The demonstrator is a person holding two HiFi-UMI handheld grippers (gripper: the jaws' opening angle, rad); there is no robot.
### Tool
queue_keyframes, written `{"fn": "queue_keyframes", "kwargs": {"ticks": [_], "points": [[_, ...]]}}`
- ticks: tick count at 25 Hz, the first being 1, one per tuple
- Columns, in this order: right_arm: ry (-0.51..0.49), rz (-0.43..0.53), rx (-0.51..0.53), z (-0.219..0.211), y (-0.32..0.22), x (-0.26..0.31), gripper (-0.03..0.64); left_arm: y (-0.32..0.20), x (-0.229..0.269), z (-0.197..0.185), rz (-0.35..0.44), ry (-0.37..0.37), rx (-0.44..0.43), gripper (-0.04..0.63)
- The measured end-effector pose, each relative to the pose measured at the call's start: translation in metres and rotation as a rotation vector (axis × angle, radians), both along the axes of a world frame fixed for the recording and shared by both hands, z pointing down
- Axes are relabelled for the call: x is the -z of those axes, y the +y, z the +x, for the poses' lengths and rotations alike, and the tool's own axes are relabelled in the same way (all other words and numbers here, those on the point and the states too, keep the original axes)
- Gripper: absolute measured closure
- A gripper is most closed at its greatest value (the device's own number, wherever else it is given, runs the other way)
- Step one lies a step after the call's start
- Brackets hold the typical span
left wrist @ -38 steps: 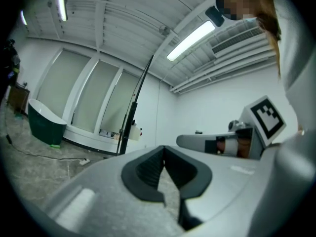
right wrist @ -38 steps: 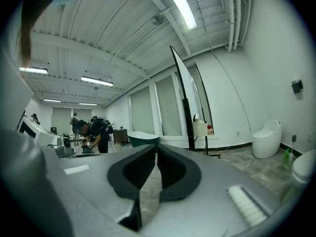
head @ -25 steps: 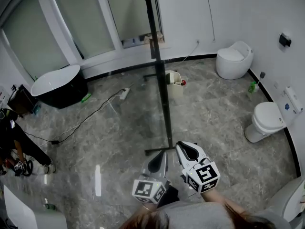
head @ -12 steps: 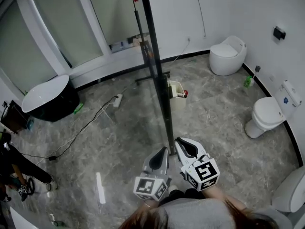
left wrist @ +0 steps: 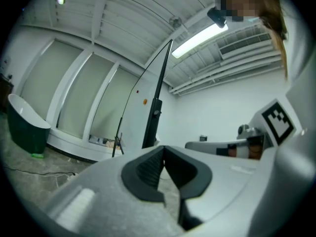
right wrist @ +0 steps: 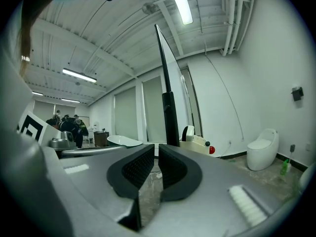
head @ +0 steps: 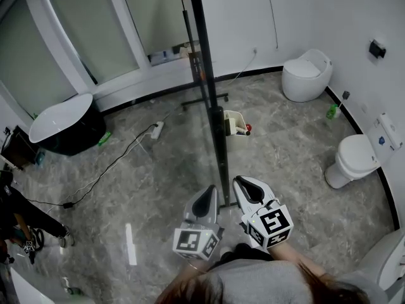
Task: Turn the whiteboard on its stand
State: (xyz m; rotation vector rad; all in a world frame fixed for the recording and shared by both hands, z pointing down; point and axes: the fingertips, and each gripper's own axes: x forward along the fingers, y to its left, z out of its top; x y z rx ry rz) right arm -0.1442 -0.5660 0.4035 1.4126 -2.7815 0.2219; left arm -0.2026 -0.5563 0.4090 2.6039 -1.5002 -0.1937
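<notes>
- The whiteboard (head: 216,144) stands upright on the grey marbled floor (head: 158,182). In the head view it is seen edge-on, as a thin dark line running from the top of the picture down toward the two claws.
- Its stand (head: 204,100) shows one dark foot bar crossing the floor at the far end. Another foot lies at the near end, just ahead of the claws.
- The left claw (head: 207,192) is held level and points at the near end of the board. Its dark pads meet at the tips, with nothing between them.
- In the left gripper view the whiteboard (left wrist: 157,102) rises beyond the left claw (left wrist: 163,154), a little to the left of its tips and clear of them.
- The right claw (head: 240,182) is also level, just beside the left one on the other side of the board's line. Its ribbed pads are drawn almost together, leaving only a slit, and they grip nothing.
- In the right gripper view the whiteboard (right wrist: 168,83) stands past the right claw (right wrist: 156,152), slightly to the right of the slit and not touching it.
- The board's near edge therefore lies ahead of the two claws and between them.
- A dark bathtub (head: 63,122) is well off to the left.
- Two white toilets (head: 307,75) (head: 354,157) stand by the right wall.
- A small white bin (head: 233,122) sits close beside the board.
</notes>
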Motion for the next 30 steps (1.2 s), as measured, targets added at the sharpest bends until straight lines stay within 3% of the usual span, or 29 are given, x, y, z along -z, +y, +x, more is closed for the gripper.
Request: {"fn": "queue_keyframes", "kwargs": {"ticks": [6, 9, 12, 16, 22, 26, 30], "points": [[0.008, 0.073, 0.002, 0.003, -0.02, 0.035, 0.571, -0.004, -0.003, 0.008, -0.015, 0.007, -0.001, 0.594], [0.059, 0.167, -0.006, -0.003, -0.057, 0.087, 0.471, -0.001, -0.008, 0.01, -0.034, 0.011, -0.01, 0.594], [0.095, 0.236, -0.02, -0.011, -0.1, 0.145, 0.317, 0.004, -0.012, 0.01, -0.042, 0.007, -0.012, 0.594], [0.057, 0.279, -0.042, -0.026, -0.151, 0.211, 0.259, 0.009, -0.015, 0.002, -0.045, -0.002, -0.008, 0.594], [0.105, 0.295, -0.057, -0.058, -0.2, 0.254, 0.264, 0.014, -0.014, -0.012, -0.048, 0.001, 0.018, 0.594], [0.155, 0.289, -0.088, -0.063, -0.217, 0.248, 0.395, 0.019, -0.017, -0.02, -0.062, 0.002, 0.026, 0.594], [0.052, 0.292, -0.169, -0.056, -0.219, 0.251, 0.459, 0.021, -0.019, -0.023, -0.071, 0.005, 0.015, 0.594]]}}
